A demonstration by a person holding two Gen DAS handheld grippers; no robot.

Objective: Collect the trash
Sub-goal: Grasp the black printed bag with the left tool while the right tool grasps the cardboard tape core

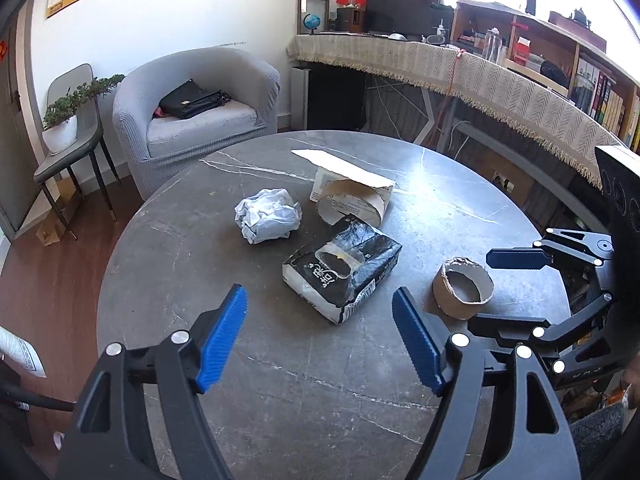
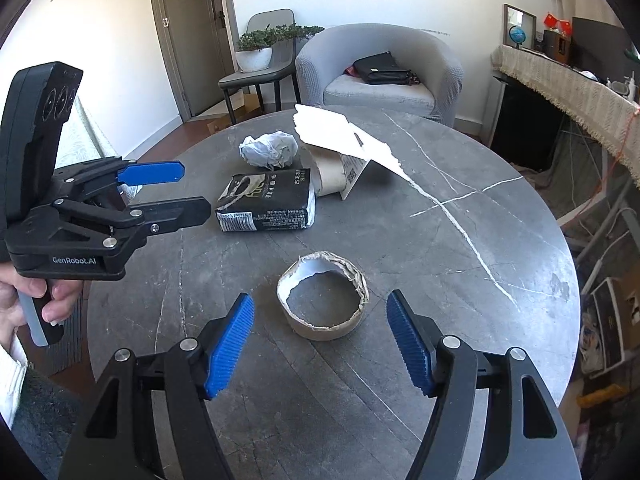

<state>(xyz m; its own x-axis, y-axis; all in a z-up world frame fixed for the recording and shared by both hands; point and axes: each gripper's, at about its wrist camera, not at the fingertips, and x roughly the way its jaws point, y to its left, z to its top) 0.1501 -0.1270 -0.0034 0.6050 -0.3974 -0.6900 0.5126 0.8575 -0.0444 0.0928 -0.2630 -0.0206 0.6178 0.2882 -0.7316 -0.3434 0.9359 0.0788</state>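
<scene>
Both tools gaping empty: left tool (image 1: 320,340) nearing black packet (image 1: 340,266), right tool (image 2: 320,340) facing cardboard ring (image 2: 323,296). Risk: thin ring crushing or skidding across worktop (image 2: 460,248).

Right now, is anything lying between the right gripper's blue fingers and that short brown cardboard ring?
Nothing: in the right wrist view only bare grey marble table separates the open right gripper from the short brown cardboard ring.

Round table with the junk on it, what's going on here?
A person holds two grippers over the grey table, collecting trash. Nothing is picked up yet. The right gripper is open, lined up on the short cardboard ring. The left gripper is open, facing the black packet. The crumpled paper ball and torn roll with white paper lie untouched behind.
</scene>
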